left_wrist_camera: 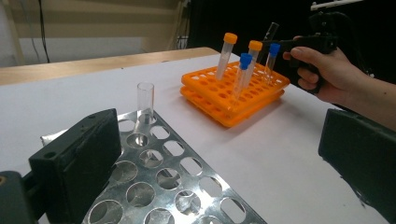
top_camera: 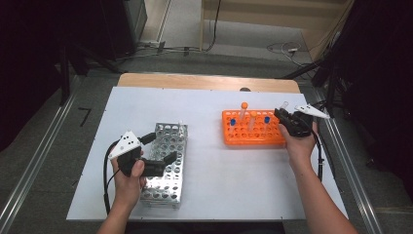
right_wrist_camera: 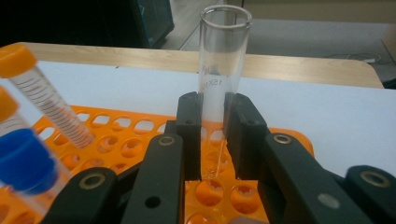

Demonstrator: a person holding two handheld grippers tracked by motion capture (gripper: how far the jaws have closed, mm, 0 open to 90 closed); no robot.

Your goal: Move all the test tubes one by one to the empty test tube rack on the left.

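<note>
Two grippers at work: right gripper [right_wrist_camera: 212,135] clamps a clear glass tube [right_wrist_camera: 219,70] above the orange rack [top_camera: 253,134]; left gripper [top_camera: 158,151], jaws apart, hovers over the metal rack [top_camera: 168,175].

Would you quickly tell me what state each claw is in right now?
Left claw: open, jaws wide apart over the metal rack, holding nothing.
Right claw: closed on a clear glass test tube above the orange rack.
</note>
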